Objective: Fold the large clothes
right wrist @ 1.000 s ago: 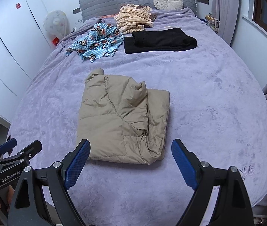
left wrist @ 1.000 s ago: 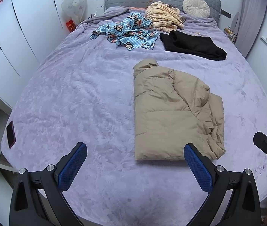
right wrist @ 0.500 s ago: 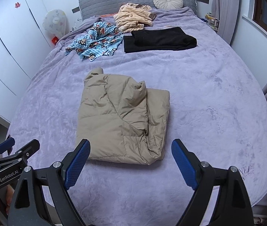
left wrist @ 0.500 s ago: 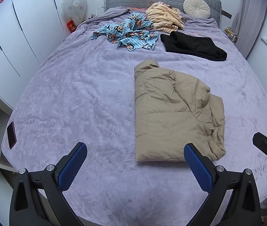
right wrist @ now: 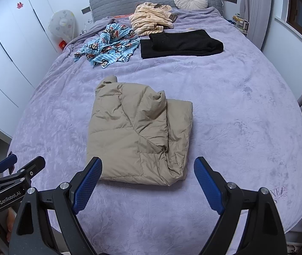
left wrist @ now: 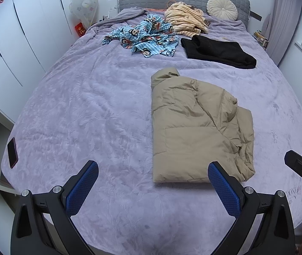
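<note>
The left gripper (left wrist: 153, 186) hangs over the near edge of the bed with its blue pads spread wide and nothing between them. The right gripper (right wrist: 147, 182) stands just as wide apart and empty; it hovers short of the jacket's near hem without touching it.

In the right wrist view, the tan puffer jacket (right wrist: 138, 136) lies at 12 o'clock from the right gripper, just beyond the fingertips, on the purple bedspread (right wrist: 246, 116). It is already gathered into a compact oblong, collar end away, with a puffy flap doubled over the top. Its right edge looks loose and bunched, though the lens bends things there, so I cannot say how neat it is.

Farther off, at about 12 o'clock, a black garment (right wrist: 180, 42) lies flat and folded. The blue monkey-print cloth (right wrist: 108, 46) at 11 o'clock and the striped cream garment (right wrist: 151, 20) near the headboard are crumpled heaps.

By my judgement, the jacket's fold is done or nearly done, perhaps wanting a last tidy or halving. The two crumpled pieces remain to be folded.
</note>
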{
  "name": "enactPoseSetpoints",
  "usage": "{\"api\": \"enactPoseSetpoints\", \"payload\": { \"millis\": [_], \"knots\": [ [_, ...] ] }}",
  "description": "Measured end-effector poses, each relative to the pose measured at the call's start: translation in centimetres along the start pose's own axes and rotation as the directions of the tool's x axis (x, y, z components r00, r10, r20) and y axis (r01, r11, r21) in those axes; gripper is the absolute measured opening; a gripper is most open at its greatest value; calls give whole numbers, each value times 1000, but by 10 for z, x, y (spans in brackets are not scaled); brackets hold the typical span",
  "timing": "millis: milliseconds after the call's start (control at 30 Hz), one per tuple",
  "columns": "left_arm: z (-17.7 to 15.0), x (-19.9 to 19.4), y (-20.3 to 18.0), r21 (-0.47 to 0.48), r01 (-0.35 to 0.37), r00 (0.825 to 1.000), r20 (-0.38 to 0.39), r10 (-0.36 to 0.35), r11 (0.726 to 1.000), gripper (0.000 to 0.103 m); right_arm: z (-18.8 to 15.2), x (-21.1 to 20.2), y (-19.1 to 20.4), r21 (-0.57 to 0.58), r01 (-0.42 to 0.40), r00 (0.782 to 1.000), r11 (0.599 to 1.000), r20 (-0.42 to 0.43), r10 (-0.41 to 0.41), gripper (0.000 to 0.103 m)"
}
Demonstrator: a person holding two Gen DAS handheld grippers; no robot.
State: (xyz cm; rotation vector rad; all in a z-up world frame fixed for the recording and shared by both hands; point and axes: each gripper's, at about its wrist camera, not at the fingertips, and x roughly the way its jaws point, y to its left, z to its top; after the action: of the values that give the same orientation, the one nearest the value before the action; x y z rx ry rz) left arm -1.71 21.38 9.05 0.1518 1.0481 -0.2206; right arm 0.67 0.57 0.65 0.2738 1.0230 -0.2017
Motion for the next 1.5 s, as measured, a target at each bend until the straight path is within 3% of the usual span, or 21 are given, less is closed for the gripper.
{"api": "enactPoseSetpoints", "payload": {
  "millis": [1500],
  "knots": [
    [-6,1,0,-18,-9,1000,-4,9,1000,103,-3,-2,0,0,-3,1000,1000,-5,3,90]
  ]
}}
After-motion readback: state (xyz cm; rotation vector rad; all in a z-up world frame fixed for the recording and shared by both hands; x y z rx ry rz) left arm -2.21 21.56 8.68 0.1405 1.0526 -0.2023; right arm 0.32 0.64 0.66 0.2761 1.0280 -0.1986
